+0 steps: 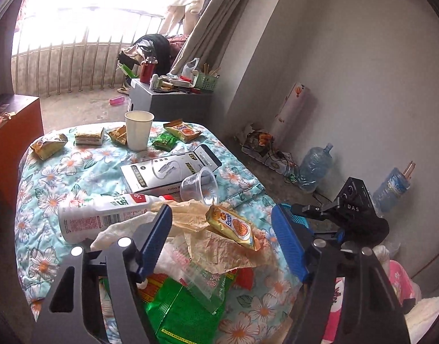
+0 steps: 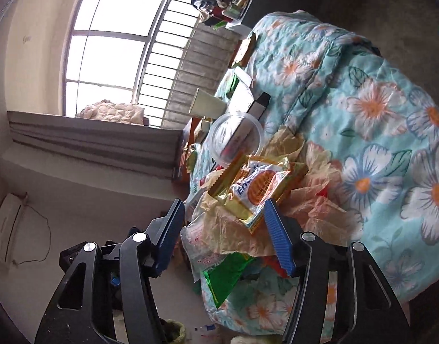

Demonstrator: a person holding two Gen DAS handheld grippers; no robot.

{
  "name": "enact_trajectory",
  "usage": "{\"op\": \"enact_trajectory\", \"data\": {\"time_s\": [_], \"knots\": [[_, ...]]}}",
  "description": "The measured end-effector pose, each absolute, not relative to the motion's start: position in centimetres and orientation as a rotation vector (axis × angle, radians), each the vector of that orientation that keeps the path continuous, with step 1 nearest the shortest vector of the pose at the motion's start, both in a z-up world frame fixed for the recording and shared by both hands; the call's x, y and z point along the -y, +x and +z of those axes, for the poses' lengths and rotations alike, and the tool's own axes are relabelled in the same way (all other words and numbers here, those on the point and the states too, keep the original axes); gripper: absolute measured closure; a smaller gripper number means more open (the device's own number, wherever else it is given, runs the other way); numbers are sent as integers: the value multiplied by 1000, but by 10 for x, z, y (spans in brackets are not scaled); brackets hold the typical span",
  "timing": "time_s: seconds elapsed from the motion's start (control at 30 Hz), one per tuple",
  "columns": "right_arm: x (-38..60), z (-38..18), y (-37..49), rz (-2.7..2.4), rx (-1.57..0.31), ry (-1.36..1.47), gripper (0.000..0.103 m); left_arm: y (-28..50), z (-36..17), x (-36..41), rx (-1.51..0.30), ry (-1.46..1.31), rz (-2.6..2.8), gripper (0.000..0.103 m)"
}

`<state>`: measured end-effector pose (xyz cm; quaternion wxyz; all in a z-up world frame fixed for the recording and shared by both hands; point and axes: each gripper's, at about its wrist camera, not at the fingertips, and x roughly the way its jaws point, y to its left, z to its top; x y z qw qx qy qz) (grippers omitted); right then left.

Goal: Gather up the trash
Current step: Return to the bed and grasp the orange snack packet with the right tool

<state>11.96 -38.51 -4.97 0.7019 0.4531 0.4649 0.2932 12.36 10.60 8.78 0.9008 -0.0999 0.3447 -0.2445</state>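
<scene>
We approach a litter heap on a flower-print quilt (image 1: 61, 169). The landmark is the crinkled gold biscuit wrapper (image 1: 233, 226), lying atop creased tan paper (image 1: 219, 249). Just beyond it lies a tipped clear plastic cup (image 1: 200, 185); beside that, a smooth white bottle (image 1: 104, 212); below, glossy green foil (image 1: 173, 309). Left gripper (image 1: 222, 238) and right gripper (image 2: 223, 229) both straddle the wrapper, jaws apart, clasping nothing. We judge it best to close squarely on the wrapper's stiff crimped edge, sparing the thin paper.
</scene>
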Motion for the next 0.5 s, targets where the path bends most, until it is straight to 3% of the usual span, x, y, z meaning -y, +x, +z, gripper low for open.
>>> {"op": "enact_trajectory", "data": {"time_s": [0.33,0.5], "knots": [[367,-82,140,620,-1200,1147,55,162,57,-91,-817,-178,-538,54],[365,-88,146,601,-1254,1163,57,175,54,-93,-829,-198,-546,57]]}}
